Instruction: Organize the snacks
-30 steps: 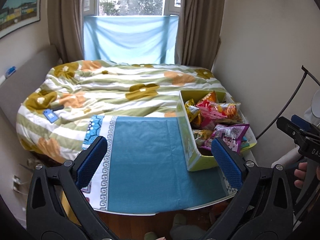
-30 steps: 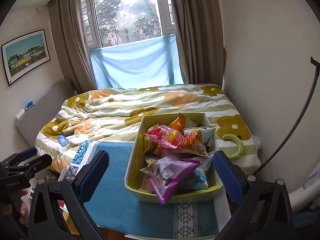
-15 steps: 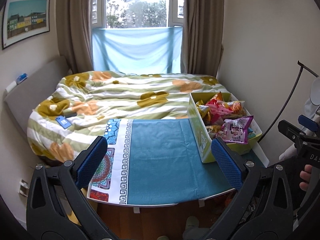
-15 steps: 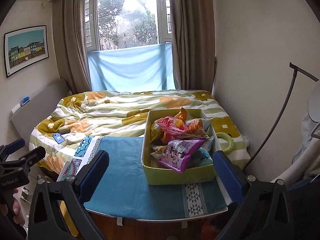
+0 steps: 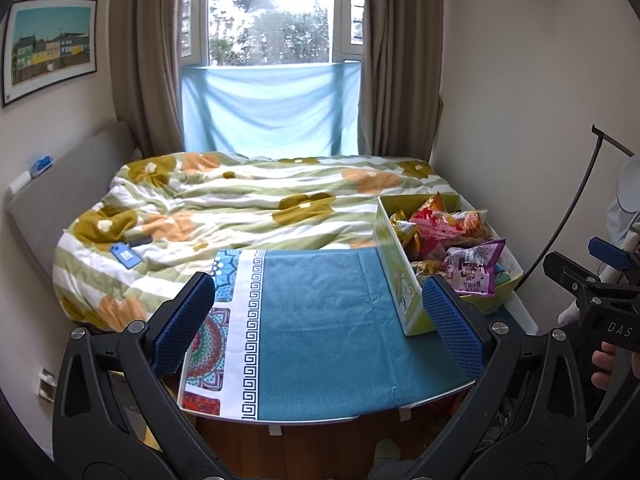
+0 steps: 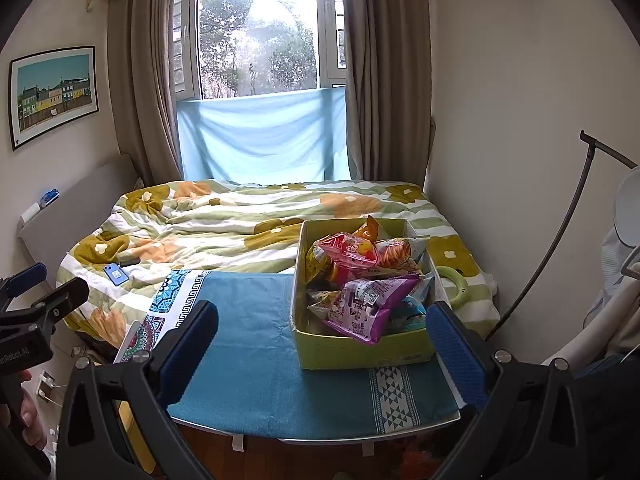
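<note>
A small table wears a blue cloth. The yellow snack box sits at its 2 o'clock corner.

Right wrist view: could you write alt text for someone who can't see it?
A yellow-green cardboard box heaped with colourful snack bags, a purple bag on top, sits on a teal cloth-covered table at the foot of a bed with a floral quilt. The open right gripper frames the view, holding nothing.
</note>
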Demonstrator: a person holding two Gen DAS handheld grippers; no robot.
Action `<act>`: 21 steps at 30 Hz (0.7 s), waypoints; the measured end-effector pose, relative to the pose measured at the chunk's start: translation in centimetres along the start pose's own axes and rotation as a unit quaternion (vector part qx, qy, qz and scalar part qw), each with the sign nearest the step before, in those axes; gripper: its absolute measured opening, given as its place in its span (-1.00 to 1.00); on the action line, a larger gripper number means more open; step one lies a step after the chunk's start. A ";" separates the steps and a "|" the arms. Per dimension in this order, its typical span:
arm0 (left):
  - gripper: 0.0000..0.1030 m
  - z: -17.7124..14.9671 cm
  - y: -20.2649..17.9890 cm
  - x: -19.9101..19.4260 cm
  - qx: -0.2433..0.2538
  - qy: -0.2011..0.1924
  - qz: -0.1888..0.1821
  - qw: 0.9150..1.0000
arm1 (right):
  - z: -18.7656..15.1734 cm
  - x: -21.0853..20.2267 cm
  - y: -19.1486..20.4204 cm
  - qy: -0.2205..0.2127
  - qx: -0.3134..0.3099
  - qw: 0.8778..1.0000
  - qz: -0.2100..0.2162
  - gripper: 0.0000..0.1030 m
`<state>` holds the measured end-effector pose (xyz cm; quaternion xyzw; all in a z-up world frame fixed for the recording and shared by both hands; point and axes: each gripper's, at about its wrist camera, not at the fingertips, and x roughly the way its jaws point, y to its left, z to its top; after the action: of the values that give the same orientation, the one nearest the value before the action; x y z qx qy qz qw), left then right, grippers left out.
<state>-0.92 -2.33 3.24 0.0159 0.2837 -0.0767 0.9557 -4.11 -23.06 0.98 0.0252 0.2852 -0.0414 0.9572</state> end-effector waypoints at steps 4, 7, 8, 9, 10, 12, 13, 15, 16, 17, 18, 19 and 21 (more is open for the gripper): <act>0.99 0.1 0.2 0.2 -0.001 -0.001 0.002 1.000 | 0.1 0.3 0.3 0.001 -0.001 1.000 0.001 0.99; 0.99 0.3 0.3 0.4 -0.001 -0.001 0.003 1.000 | 0.2 0.6 0.5 0.004 0.000 1.000 0.003 0.99; 0.99 0.3 0.4 0.4 -0.001 -0.002 0.004 1.000 | 0.2 0.8 0.6 0.005 0.000 1.000 0.003 0.99; 0.99 0.3 0.4 0.5 -0.001 -0.002 0.004 1.000 | 0.2 0.8 0.6 0.004 0.000 1.000 0.002 0.99; 0.99 0.4 0.4 0.6 -0.001 -0.001 0.004 1.000 | 0.3 0.9 0.7 0.005 0.000 1.000 0.002 0.99; 0.99 0.4 0.4 0.6 -0.001 -0.001 0.004 1.000 | 0.3 1.1 0.7 0.006 0.000 1.000 0.002 0.99; 0.99 0.4 0.4 0.7 -0.001 0.000 0.004 1.000 | 0.3 1.1 0.7 0.006 0.000 1.000 0.002 0.99; 0.99 0.4 0.4 0.8 0.000 0.000 0.005 1.000 | 0.3 1.3 0.7 0.008 -0.001 1.000 0.002 0.99; 0.99 0.4 0.4 0.8 0.000 0.001 0.006 1.000 | 0.3 1.4 0.8 0.009 0.000 1.000 0.002 0.99; 0.99 0.4 0.4 0.9 0.001 0.001 0.006 1.000 | 0.3 1.5 0.8 0.009 0.000 1.000 0.002 0.99; 0.99 0.4 0.4 0.9 0.001 0.001 0.007 1.000 | 0.3 1.5 0.8 0.010 0.000 1.000 0.002 0.99; 0.99 0.4 0.4 0.9 0.001 0.000 0.007 1.000 | 0.3 1.6 0.7 0.011 0.001 1.000 0.004 0.99; 0.99 0.4 0.4 1.0 0.002 0.000 0.008 1.000 | 0.2 1.7 0.6 0.012 0.003 1.000 0.006 0.99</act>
<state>0.14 -2.13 3.01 0.0199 0.2837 -0.0700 0.9562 -2.48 -22.57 0.25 0.0306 0.2965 -0.0363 0.9538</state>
